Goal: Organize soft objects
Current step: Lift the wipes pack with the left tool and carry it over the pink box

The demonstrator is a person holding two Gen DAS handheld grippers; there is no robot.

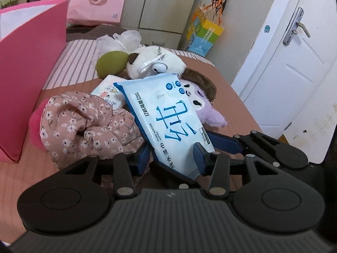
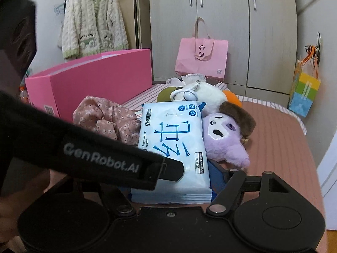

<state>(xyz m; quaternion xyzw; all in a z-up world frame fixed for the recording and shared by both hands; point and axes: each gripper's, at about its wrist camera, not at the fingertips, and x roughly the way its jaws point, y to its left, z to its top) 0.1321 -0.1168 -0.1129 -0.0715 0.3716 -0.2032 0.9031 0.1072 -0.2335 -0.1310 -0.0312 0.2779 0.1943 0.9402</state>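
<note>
On the bed, at the near edge of a heap of soft things, lies the blue pack of wet wipes, propped at a tilt with its far end resting on the purple plush and its near corner between the blue fingers of the left claw. The claw's fingers stand apart on either side of that corner, not visibly pressed against it. The right claw sits just under and beside the pack's near right corner; only one of its blue fingers shows, the other being hidden behind the left device's black body, so I cannot tell how it stands. Just left of the pack is the bunched floral cloth, with a second, smaller white packet tucked beneath the pack's upper left. Behind these lie a white plush with a bell and a green round cushion. Further left stands the open pink box, likely the place for the sorted items. The step in hand looks like securing the wipes pack as the first pick. The next move would call for closing the left claw firmly on the pack's sealed edge, then lifting it clear without dragging the plush or cloth along, and carrying it leftward over the box wall.
</note>
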